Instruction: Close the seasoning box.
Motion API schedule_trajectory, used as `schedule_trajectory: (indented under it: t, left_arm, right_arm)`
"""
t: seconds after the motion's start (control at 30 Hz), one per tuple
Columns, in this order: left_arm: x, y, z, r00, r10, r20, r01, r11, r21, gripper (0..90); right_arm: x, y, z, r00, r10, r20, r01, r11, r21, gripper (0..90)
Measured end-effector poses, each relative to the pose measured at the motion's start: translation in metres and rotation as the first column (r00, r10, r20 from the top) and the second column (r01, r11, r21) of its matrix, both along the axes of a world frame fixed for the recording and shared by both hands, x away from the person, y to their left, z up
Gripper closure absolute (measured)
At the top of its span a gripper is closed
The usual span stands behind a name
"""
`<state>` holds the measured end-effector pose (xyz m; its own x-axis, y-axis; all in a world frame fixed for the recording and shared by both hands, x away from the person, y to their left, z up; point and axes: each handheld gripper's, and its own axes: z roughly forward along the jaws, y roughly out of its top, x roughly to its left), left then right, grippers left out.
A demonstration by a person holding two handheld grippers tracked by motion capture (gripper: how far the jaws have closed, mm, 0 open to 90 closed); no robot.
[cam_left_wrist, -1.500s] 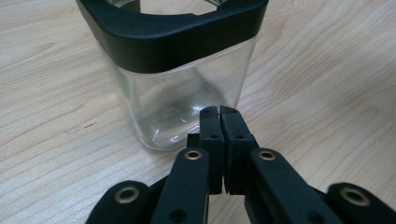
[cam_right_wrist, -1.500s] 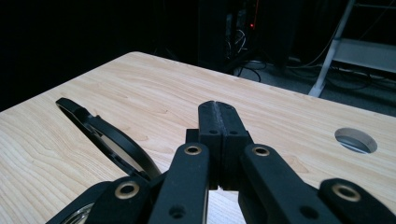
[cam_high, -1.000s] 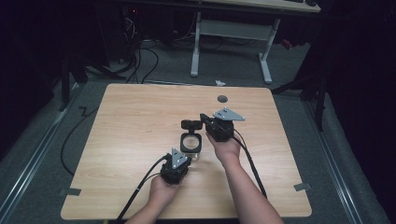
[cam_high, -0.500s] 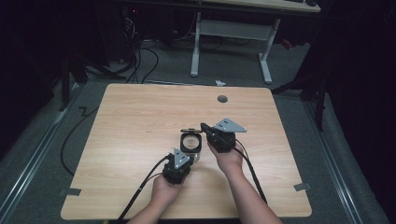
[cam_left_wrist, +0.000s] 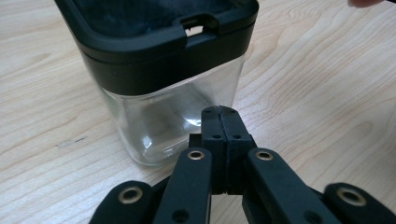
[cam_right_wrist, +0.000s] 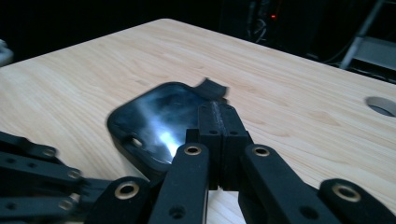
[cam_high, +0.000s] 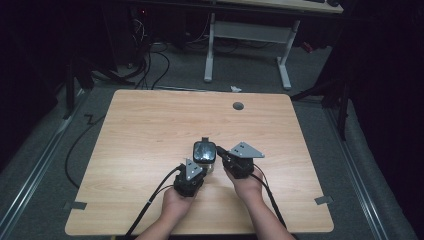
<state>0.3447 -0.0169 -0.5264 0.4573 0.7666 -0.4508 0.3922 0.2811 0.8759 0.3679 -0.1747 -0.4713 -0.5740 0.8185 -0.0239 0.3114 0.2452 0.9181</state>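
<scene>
A clear square jar (cam_high: 204, 161) with a black lid (cam_high: 204, 151) stands on the wooden table (cam_high: 150, 130), near the front middle. In the left gripper view the jar (cam_left_wrist: 163, 121) is right ahead. My left gripper (cam_left_wrist: 219, 112) is shut, empty, its tips against the jar's lower wall. From above, that left gripper (cam_high: 201, 169) sits just in front of the jar. My right gripper (cam_high: 219, 151) comes in from the right, shut, with its tips at the lid's edge. In its own view the right gripper (cam_right_wrist: 217, 109) lies over the glossy lid (cam_right_wrist: 149, 121).
A round cable hole (cam_high: 238, 106) lies at the far side of the table. Tape marks (cam_high: 75, 205) sit near the front corners. A white desk frame (cam_high: 245, 37) and floor cables stand beyond the table. Each gripper trails a cable over the front edge.
My right gripper has come toward the person and down, from behind the jar to its right side. The jar's top looked pale before and is dark now. The left gripper barely moved.
</scene>
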Motion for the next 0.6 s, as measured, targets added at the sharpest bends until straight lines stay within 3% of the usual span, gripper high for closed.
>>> schedule_trajectory:
  t: [0.13,0.3,0.47,0.53,0.6]
  left_arm:
    - [-0.010,0.026,0.004,0.9999,-0.002,0.016,0.002,1.0000,0.005,86.1]
    - [-0.006,0.082,0.012,0.9985,0.054,0.012,-0.054,0.9983,0.024,74.8]
    - [0.004,0.140,0.008,0.9884,0.152,0.008,-0.152,0.9868,0.056,56.5]
    - [0.003,0.160,0.006,0.9812,0.193,0.000,-0.193,0.9805,0.037,52.9]
    - [0.002,0.169,0.002,0.9763,0.216,-0.014,-0.215,0.9761,0.029,52.6]
  right_arm:
    - [-0.009,-0.026,-0.004,0.9986,-0.051,-0.011,0.051,0.9984,0.024,90.0]
    - [-0.028,-0.071,-0.013,0.9891,-0.146,-0.022,0.146,0.9891,0.017,88.0]
    - [-0.052,-0.113,-0.023,0.9673,-0.250,-0.043,0.250,0.9682,-0.001,82.4]
    - [-0.063,-0.125,-0.030,0.9559,-0.291,-0.037,0.291,0.9567,-0.008,78.9]
    - [-0.075,-0.137,-0.037,0.9434,-0.328,-0.050,0.329,0.9444,0.006,76.7]
